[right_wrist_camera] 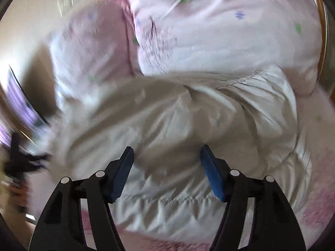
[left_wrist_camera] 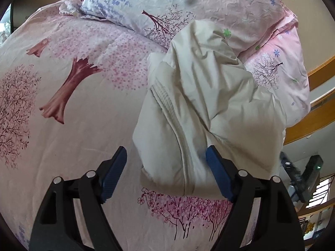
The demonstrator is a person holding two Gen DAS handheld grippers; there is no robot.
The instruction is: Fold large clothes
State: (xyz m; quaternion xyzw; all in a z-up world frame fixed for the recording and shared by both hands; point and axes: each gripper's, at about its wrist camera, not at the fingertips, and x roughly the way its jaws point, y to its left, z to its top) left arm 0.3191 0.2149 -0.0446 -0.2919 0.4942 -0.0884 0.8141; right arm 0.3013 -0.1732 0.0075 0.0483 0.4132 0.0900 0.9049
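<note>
A cream padded jacket [left_wrist_camera: 205, 108] lies folded in a long bundle on the pink tree-print bedspread [left_wrist_camera: 73, 108]. My left gripper [left_wrist_camera: 166, 156] is open just above the bundle's near end, its right pad against the fabric. In the right wrist view, which is motion-blurred, the same jacket [right_wrist_camera: 178, 125] fills the middle. My right gripper [right_wrist_camera: 167, 159] is open over it, holding nothing. The other gripper shows at the right edge of the left wrist view [left_wrist_camera: 301, 175].
A white pillow with purple flowers [left_wrist_camera: 129, 2] and a bunched pink quilt [left_wrist_camera: 240, 16] lie at the head of the bed. A wooden bed rail [left_wrist_camera: 314, 117] runs along the right side. The quilt [right_wrist_camera: 209, 31] lies beyond the jacket in the right view.
</note>
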